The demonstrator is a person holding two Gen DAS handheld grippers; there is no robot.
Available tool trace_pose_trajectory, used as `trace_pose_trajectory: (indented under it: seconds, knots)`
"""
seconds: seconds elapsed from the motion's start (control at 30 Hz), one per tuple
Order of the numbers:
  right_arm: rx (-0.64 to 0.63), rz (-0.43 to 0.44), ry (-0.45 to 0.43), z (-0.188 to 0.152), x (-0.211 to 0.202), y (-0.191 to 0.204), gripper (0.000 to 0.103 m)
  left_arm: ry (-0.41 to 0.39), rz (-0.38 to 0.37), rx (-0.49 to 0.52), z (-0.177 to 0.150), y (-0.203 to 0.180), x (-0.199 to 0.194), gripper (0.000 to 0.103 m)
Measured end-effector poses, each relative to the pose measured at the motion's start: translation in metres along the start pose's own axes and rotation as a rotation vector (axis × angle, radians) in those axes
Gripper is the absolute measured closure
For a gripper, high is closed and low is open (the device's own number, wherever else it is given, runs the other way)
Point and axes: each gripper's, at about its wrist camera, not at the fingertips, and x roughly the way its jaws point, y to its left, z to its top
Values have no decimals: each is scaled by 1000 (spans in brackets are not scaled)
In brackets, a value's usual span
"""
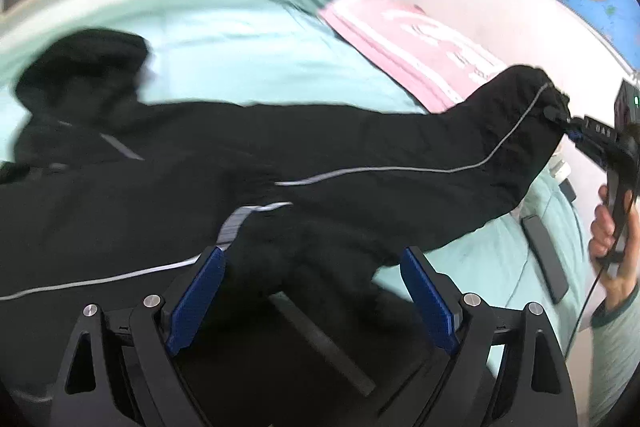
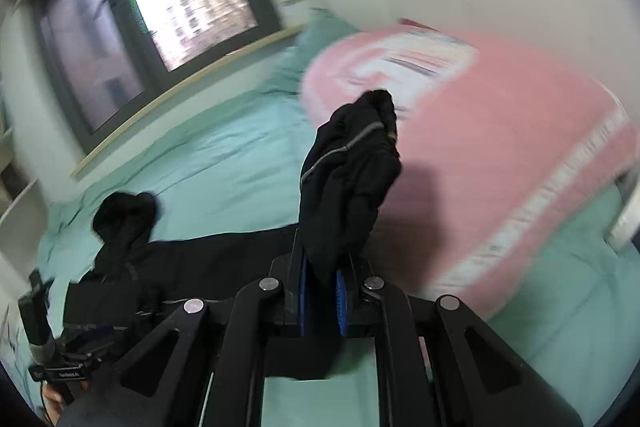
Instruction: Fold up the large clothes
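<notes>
Two grippers work one black hooded jacket [image 1: 280, 155], which lies spread across the teal bed sheet [image 1: 248, 55], its hood at the left of the frame. Lower centre in the left wrist view, left gripper [image 1: 314, 301] hangs over the dark cloth, jaws spread wide, holding nothing. At right, right gripper [image 2: 322, 289] has its jaws pressed together, pinching the lifted sleeve [image 2: 352, 163]. Pink blanket [image 1: 416, 47] sits upper right; dark phone [image 1: 546, 259] lies at the far right edge.
</notes>
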Motion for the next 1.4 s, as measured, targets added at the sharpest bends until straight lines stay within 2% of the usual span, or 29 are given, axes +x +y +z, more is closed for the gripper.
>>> trace_pose_trajectory:
  seconds: [0.07, 0.17, 0.23, 0.27, 0.4, 0.47, 0.57, 0.6, 0.7, 0.77, 0.87, 0.93, 1.0, 1.07, 1.17, 1.2, 1.27, 1.33, 1.4]
  knots:
    - [-31, 45, 20, 2, 2, 35, 88, -23, 52, 21, -5, 12, -21, 13]
    - [-97, 87, 44, -4, 8, 93, 88, -36, 174, 26, -20, 41, -50, 13]
    - [-140, 112, 64, -12, 12, 131, 88, -81, 294, -14, -30, 63, -71, 13]
    - [-164, 127, 74, -17, 16, 154, 88, -96, 320, -37, -34, 75, -81, 13]
    - [-244, 202, 147, -42, 34, 246, 88, -121, 314, -133, -50, 125, -116, 13]
    - [-284, 218, 184, -58, 47, 285, 88, -125, 345, -156, -60, 145, -128, 13]
    - [-363, 239, 248, -93, 73, 350, 88, -153, 467, -249, -83, 182, -145, 13]
    - [-377, 248, 269, -103, 81, 364, 88, -160, 475, -283, -93, 193, -149, 13]
    - [-399, 282, 347, -139, 111, 408, 87, -170, 411, -387, -118, 225, -147, 13]
    - [-420, 307, 399, -164, 130, 434, 87, -158, 337, -460, -131, 245, -137, 13]
    - [-488, 293, 453, -201, 153, 465, 85, -151, 264, -516, -143, 261, -121, 13]
    - [-534, 259, 472, -221, 164, 475, 82, -145, 265, -524, -149, 265, -113, 14]
    - [-566, 223, 500, -240, 178, 479, 79, -148, 287, -490, -150, 259, -109, 13]
    - [-569, 235, 513, -245, 182, 477, 76, -146, 296, -459, -151, 253, -107, 13]
    - [-531, 305, 542, -233, 171, 467, 59, -140, 292, -458, -153, 253, -106, 13]
    - [-512, 333, 544, -227, 161, 463, 58, -147, 281, -466, -153, 255, -107, 13]
    - [-507, 364, 515, -214, 137, 459, 58, -162, 261, -479, -151, 256, -115, 14]
    - [-504, 354, 451, -204, 110, 443, 52, -169, 216, -496, -148, 257, -126, 14]
    - [-473, 336, 385, -195, 88, 413, 41, -188, 144, -490, -135, 253, -140, 13]
